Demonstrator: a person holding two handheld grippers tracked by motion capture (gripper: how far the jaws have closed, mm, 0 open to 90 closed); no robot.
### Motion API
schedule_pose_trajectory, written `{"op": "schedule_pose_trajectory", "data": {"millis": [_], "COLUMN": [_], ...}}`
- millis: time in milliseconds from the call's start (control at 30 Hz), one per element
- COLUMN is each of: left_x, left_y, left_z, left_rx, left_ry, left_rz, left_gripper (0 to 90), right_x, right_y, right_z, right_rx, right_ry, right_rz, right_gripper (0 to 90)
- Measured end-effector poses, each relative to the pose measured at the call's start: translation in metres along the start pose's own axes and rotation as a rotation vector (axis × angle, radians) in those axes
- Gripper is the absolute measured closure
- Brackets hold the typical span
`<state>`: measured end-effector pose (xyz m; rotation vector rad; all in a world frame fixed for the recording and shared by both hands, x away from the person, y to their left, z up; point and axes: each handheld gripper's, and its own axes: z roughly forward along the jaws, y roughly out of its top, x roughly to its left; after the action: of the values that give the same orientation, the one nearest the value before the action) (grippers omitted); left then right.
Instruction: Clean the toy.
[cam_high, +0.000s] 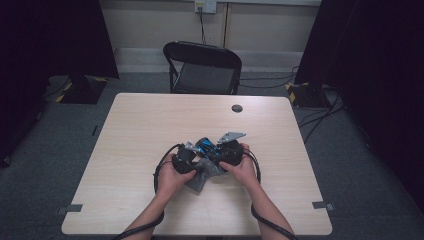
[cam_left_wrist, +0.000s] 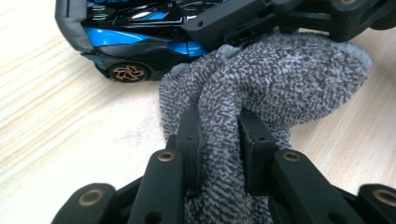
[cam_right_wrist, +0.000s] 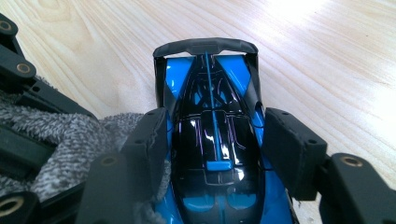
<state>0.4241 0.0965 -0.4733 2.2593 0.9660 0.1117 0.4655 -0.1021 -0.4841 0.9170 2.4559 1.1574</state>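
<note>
1. High view: both hands meet a bit near of the middle of the tabletop (cam_high: 150, 125). The left claw (cam_high: 192, 159) and right claw (cam_high: 216, 152) crowd together over a blue toy car (cam_high: 205, 146), with a grey cloth (cam_high: 200, 177) bunched under and just near of them. An empty chair (cam_high: 202, 67) sits at the far side.

2. Left gripper view: the left claw (cam_left_wrist: 219, 135) is pinched narrow on a fold of the grey cloth (cam_left_wrist: 280, 79), pads pressing in from both sides. The toy car (cam_left_wrist: 135, 32) sits just beyond, touching the cloth, wheels on the wood.

3. Right gripper view: the right claw (cam_right_wrist: 215, 144) straddles the toy car (cam_right_wrist: 212, 140) around its middle, jaws about half wide and hugging the body sides, so it looks held. Cloth (cam_right_wrist: 70, 135) lies at the left.

4. Looks like wiping the car to me. I'd keep the right grip firm so the car doesn't roll, and drag the cloth in short strokes so the fold doesn't slip out.
</note>
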Motion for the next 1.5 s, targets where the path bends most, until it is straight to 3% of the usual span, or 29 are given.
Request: {"op": "schedule_pose_trajectory", "data": {"millis": [467,800,867,933,967,1000,1100,1367,1500], "left_x": [0.008,0.011,0.011,0.014,0.014,0.022,0.033,0.039,0.049], "left_y": [-0.003,-0.005,-0.006,-0.007,-0.007,-0.011,-0.016,-0.014,-0.015], "left_z": [-0.005,-0.008,-0.008,-0.011,-0.011,-0.014,-0.017,-0.018,-0.022], "left_rx": [-0.010,-0.011,-0.010,0.009,0.009,-0.002,-0.022,-0.019,-0.029], "left_ry": [0.014,0.014,0.023,0.069,0.069,0.051,0.037,0.062,0.095], "left_rz": [-0.035,-0.034,-0.034,-0.021,-0.021,-0.059,-0.112,-0.110,-0.136], "left_gripper": [72.6,72.7,72.8,73.0,73.1,73.0,72.9,72.8,72.8], "right_x": [0.000,0.001,0.001,0.000,0.000,0.000,0.000,0.000,0.001], "right_y": [0.000,0.000,0.000,0.000,0.000,0.000,0.000,0.000,0.001], "right_z": [0.000,0.000,0.000,0.000,0.000,0.000,0.000,0.000,0.000], "right_rx": [-0.001,-0.002,-0.001,-0.001,0.000,0.001,0.002,0.001,0.006], "right_ry": [-0.001,-0.006,-0.005,-0.005,-0.002,-0.001,-0.005,-0.004,-0.007], "right_rz": [0.001,-0.001,-0.003,-0.002,0.002,0.003,-0.005,-0.003,-0.003], "right_gripper": [41.2,41.2,41.3,41.2,41.3,41.2,41.2,41.2,41.1]}}
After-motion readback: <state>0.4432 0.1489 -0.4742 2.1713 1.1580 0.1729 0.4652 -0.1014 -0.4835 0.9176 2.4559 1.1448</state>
